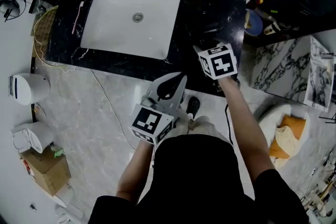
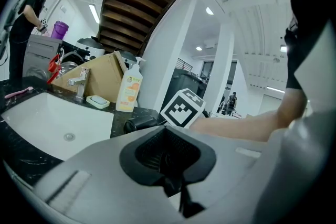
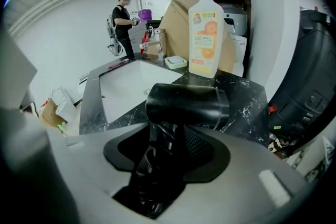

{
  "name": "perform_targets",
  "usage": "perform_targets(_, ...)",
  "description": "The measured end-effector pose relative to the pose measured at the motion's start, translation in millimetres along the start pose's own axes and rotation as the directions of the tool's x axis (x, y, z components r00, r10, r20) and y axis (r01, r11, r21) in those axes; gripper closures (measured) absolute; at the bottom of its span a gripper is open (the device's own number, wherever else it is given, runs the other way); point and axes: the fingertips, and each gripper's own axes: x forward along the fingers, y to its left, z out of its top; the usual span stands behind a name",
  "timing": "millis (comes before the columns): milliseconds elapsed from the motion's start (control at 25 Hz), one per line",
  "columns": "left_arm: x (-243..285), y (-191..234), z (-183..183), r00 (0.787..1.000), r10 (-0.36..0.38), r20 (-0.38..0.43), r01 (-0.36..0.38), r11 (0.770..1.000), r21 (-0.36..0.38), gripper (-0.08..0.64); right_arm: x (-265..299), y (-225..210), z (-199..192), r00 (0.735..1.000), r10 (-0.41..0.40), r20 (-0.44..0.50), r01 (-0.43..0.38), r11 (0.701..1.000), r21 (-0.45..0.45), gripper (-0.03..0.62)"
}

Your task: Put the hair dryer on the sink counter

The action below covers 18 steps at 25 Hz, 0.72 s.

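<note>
Right hand-held gripper (image 3: 167, 157): clenched on the handle of the black hair dryer (image 3: 187, 105). The barrel lies crosswise just beyond its jaws, over the dark marble tabletop (image 1: 222, 7) (contact with the stone cannot be told). Ahead of the barrel stands an orange-labelled pump bottle (image 3: 206, 29); the white sink (image 1: 131, 21) is to this hand-held gripper's left. Left hand-held gripper (image 2: 170, 165): jaws together, nothing between them, held back from the tabletop edge.
</note>
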Motion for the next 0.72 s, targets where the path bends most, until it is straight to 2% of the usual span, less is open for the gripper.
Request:
perform_targets(360,-3.4,-1.5,2.6,1.000,0.005,0.005,-0.005,1.000,0.006,0.563,-2.7,0.6,2.0,1.000,0.004,0.016,-0.004,1.000,0.016,0.382)
perform_targets(720,-12.1,-14.4,5.0,1.000,0.021,0.020,-0.021,0.999,0.026,0.561,-32.0,4.8,6.9,0.996,0.018,0.083,-0.019,1.000,0.010,0.382)
